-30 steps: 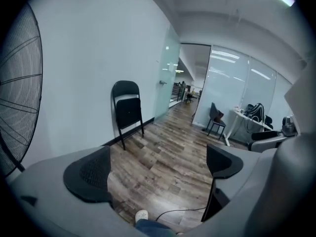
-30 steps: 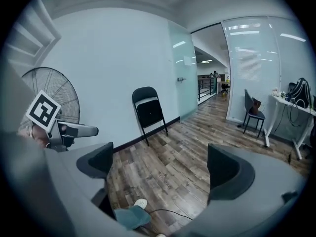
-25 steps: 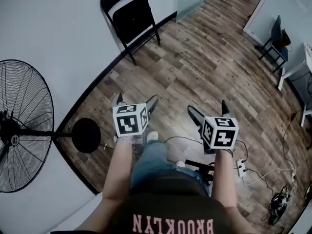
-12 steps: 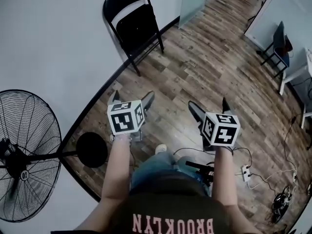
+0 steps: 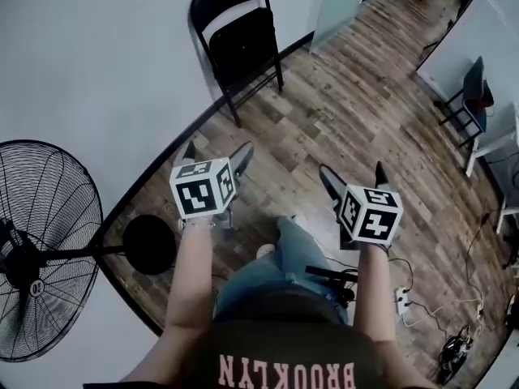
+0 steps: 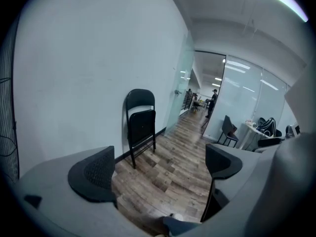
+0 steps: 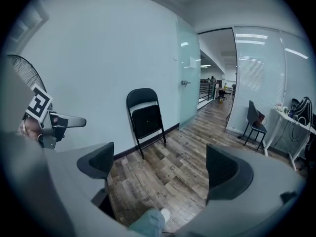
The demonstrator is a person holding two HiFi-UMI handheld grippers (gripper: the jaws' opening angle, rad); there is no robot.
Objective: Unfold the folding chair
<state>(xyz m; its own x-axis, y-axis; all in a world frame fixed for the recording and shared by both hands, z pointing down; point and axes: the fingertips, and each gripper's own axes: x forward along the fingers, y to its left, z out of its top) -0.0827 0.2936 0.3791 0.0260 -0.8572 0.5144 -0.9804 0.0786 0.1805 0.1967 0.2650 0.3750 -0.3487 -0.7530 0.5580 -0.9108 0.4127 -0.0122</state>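
Note:
A black folding chair (image 5: 238, 39) leans folded against the pale wall, its feet on the wood floor; it also shows ahead as the chair (image 6: 139, 125) in the left gripper view and the chair (image 7: 146, 118) in the right gripper view. My left gripper (image 5: 216, 156) is open and empty, well short of the chair. My right gripper (image 5: 353, 175) is open too, further right and nothing between its jaws. Both jaw pairs, left gripper (image 6: 155, 164) and right gripper (image 7: 165, 164), frame bare floor.
A large pedestal fan (image 5: 40, 245) stands at the left with its round base (image 5: 150, 244) near my left arm. Cables and a power strip (image 5: 401, 298) lie on the floor at the right. A blue chair (image 5: 470, 96) and a white desk stand far right.
I have walked closer to the folded chair; it sits lower and larger in the head view. Both grippers stayed open and drifted slightly forward.

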